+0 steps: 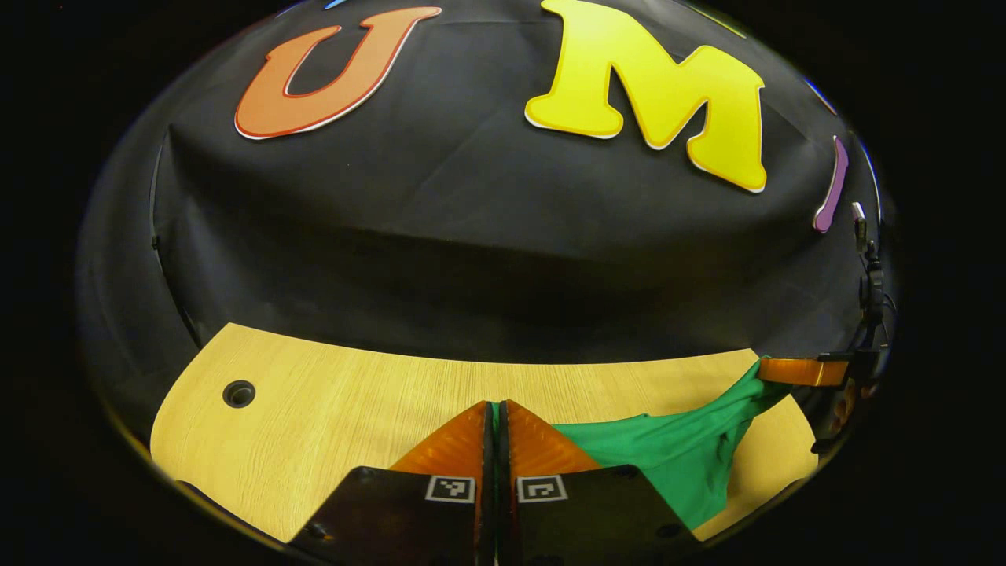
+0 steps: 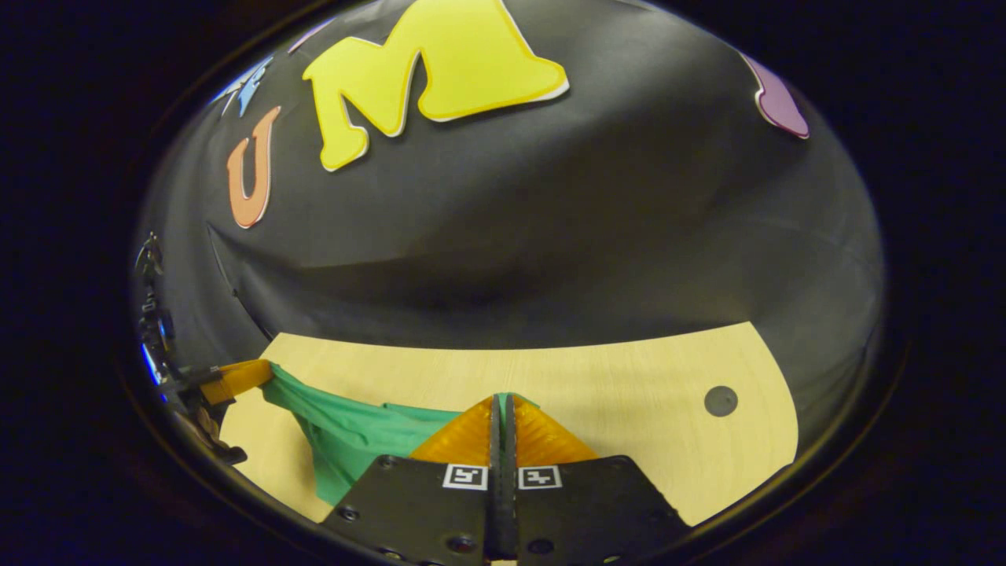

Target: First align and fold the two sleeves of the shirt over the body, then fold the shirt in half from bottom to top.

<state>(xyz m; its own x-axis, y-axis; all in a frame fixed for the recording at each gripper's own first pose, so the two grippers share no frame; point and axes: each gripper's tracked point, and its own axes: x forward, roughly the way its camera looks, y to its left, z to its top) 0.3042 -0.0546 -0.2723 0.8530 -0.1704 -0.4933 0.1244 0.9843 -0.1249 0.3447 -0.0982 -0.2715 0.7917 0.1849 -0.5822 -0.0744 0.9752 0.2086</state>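
Closest up in the left gripper view: left gripper [image 1: 496, 409], fingers pressed together w/ just a sliver of green cloth showing in the seam btwn them, so it's pinching the shirt [image 1: 676, 456]. Two square marker tags sit on its body right behind the fingers.

From that pinch the green fabric runs out to the right, lifted off the table [image 1: 330, 401] in the middle, sagging in a soft fold, then rising again to the far right edge. Up there it ends in the other tool: right gripper [image 1: 766, 369], seen side-on, its fingers closed on the cloth's far end.

Over to the right gripper view, same story mirrored. Right gripper [image 2: 503, 405] front & centre, fingers squeezed narrow, a thin strip of green poking out at the tips. Shirt [image 2: 346, 432] hangs away to the left, drooping twd the tabletop, then climbs to the left gripper [image 2: 263, 373] at the left rim, which has it clamped too.

So: cloth strung btwn both tools, held at two ends, slack in the middle. Can't tell which part of the garment each pinch is on; sleeves & hem not readable from here.

Outward from that: pale wood-grain table [image 2: 613, 377] w/ a round cable hole [image 1: 239, 393] toward its left side in the left gripper view, and the same hole [image 2: 721, 401] on the right in the right gripper view. Behind the table, black cloth wall.
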